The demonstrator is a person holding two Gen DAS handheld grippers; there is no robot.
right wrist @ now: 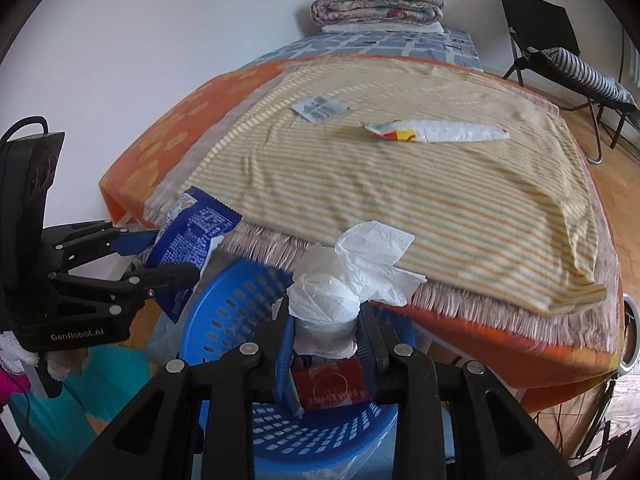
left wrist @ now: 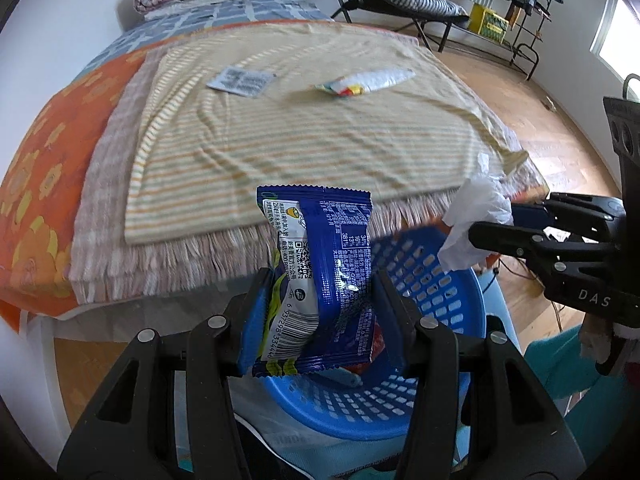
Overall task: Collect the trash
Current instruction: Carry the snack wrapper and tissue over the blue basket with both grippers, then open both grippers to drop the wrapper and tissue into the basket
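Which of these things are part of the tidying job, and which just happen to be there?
Job: blue snack wrapper, crumpled tissue, blue basket, red packet, white sachet, colourful wrapper.

Lying about: striped blanket, folded quilt, black chair.

Blue wrapper (left wrist: 320,276) with white print, barcode, yellow-green patch. White tissue (right wrist: 340,292). Blue perforated basket (right wrist: 240,308); red packet (right wrist: 330,386) inside. Blanket (left wrist: 304,136) yellow with thin orange, green stripes, pinkish fringe at near edge. Orange sheet (left wrist: 36,184) with yellow flowers at left edge. Black grippers, blue pads (left wrist: 254,320).
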